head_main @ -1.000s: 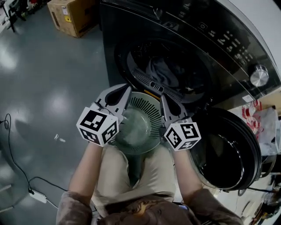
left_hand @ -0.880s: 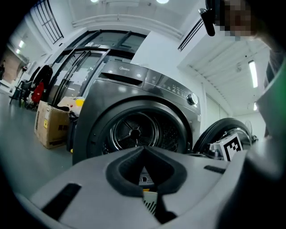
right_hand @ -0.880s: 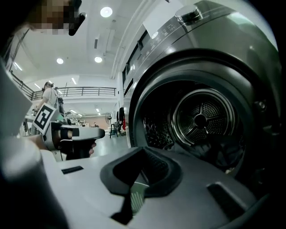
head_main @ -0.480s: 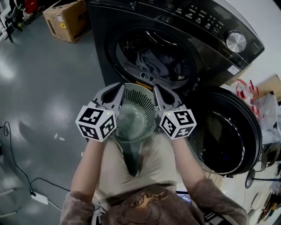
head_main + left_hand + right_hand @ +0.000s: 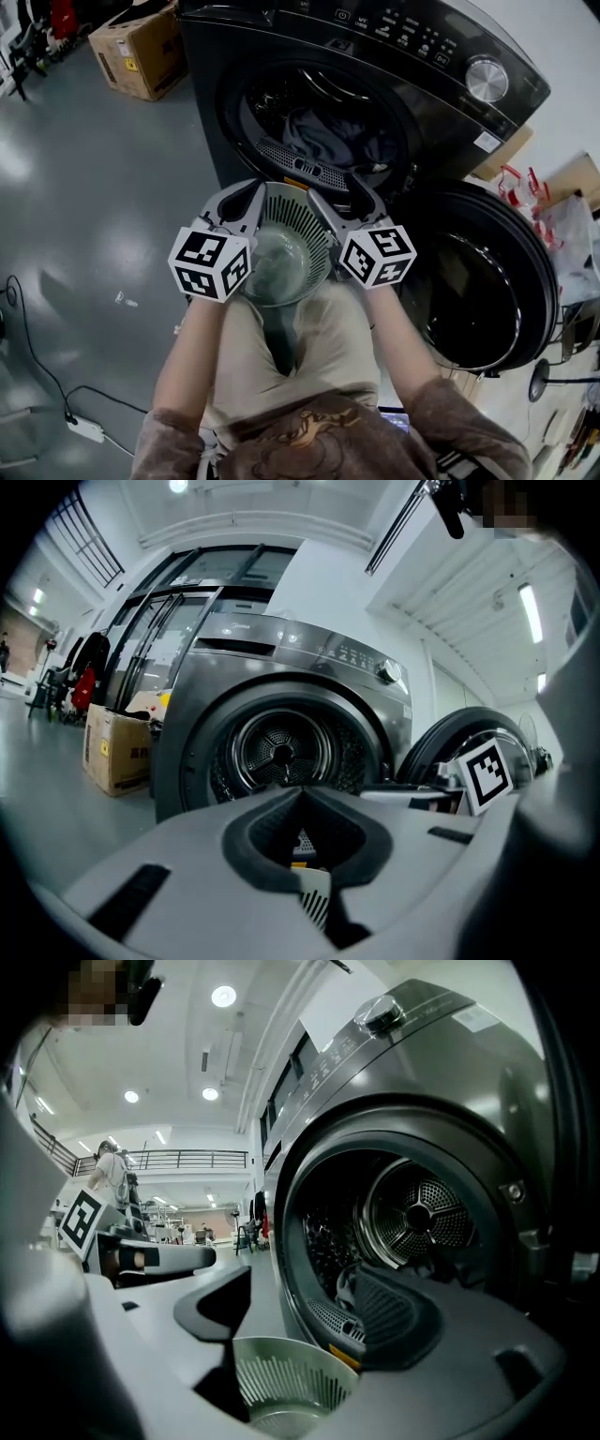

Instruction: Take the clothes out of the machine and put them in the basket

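Before the machine, the empty right gripper was being opened for the clothes; the left gripper was closed, empty.

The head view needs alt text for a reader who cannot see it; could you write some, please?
A person holds the left gripper, shut, and the right gripper, its empty jaws opening, on either side of a pale green basket before an open washing machine with dark clothes inside.
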Demonstrator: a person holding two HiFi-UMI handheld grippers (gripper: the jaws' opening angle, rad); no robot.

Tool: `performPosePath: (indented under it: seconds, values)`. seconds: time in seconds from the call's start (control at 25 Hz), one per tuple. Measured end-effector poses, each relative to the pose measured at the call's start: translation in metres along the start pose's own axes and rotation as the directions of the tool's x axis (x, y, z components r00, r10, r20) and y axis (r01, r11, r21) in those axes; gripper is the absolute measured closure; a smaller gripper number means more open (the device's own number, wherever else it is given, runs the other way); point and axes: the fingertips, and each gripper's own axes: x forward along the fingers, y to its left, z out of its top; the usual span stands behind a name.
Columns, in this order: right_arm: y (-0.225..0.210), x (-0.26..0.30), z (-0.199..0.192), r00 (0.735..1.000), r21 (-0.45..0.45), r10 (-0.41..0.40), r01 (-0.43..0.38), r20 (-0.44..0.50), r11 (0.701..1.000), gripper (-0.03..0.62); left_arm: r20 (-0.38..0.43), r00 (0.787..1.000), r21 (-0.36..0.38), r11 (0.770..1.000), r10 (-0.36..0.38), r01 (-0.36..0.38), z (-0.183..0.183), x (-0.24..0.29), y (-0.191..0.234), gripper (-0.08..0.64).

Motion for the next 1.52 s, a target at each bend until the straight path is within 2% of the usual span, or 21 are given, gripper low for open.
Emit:
performPosePath:
  seconds: [0.12,0.2,0.32,0.48,0.64,0.8,0.92,1.04,1.16,1.2,1.4,1.52]
  values:
    - [-0.005,0.015,-0.006,1.000,-0.041,0.003,-0.004,-0.019,0.999,0.124,-0.006,1.000,0.003,1.000,0.005,-0.005,-0.001,0.001,0.002,0.555]
    - [-0.011,0.032,-0.011,0.999,-0.062,0.003,-0.006,-0.045,0.998,0.068,-0.009,1.000,0.003,1.000,0.012,-0.012,-0.001,0.000,0.006,0.555]
    - [-0.021,0.059,-0.021,0.996,-0.101,0.012,-0.021,-0.086,0.995,0.029,-0.026,0.999,-0.002,1.000,0.026,-0.026,-0.005,-0.001,0.009,0.555]
    - [-0.039,0.093,-0.038,0.989,-0.136,0.003,-0.024,-0.149,0.990,0.025,-0.048,0.999,0.004,1.000,0.020,-0.020,-0.009,0.001,0.006,0.555]
    - [-0.067,0.123,-0.054,0.975,-0.194,-0.064,0.023,-0.212,0.981,0.025,-0.070,0.998,0.031,0.999,-0.007,0.009,-0.014,0.002,-0.001,0.555]
    - [-0.101,0.148,-0.062,0.956,-0.248,-0.137,0.071,-0.259,0.966,0.028,-0.089,0.995,0.029,0.999,-0.036,0.038,-0.018,0.002,-0.008,0.555]
    - [-0.114,0.167,-0.073,0.935,-0.301,-0.175,0.079,-0.309,0.950,0.028,-0.102,0.994,0.021,0.999,-0.048,0.050,-0.020,0.001,-0.007,0.555]
    - [-0.122,0.183,-0.090,0.906,-0.379,-0.201,0.049,-0.372,0.924,0.029,-0.114,0.992,0.017,0.998,-0.056,0.059,-0.023,0.003,-0.006,0.555]
    - [-0.130,0.193,-0.104,0.875,-0.415,-0.233,0.041,-0.423,0.909,0.031,-0.130,0.990,0.015,0.998,-0.058,0.061,-0.028,0.004,-0.005,0.555]
    - [-0.134,0.194,-0.107,0.868,-0.420,-0.248,0.050,-0.430,0.906,0.041,-0.130,0.990,0.008,0.998,-0.056,0.058,-0.029,0.004,-0.003,0.555]
    - [-0.140,0.192,-0.109,0.848,-0.450,-0.286,0.063,-0.447,0.891,0.250,-0.120,0.992,-0.005,0.999,-0.049,0.049,-0.028,0.004,0.002,0.555]
    - [-0.136,0.188,-0.112,0.843,-0.440,-0.265,0.038,-0.467,0.897,0.444,-0.127,0.991,0.002,0.999,-0.050,0.050,-0.030,0.005,0.001,0.555]
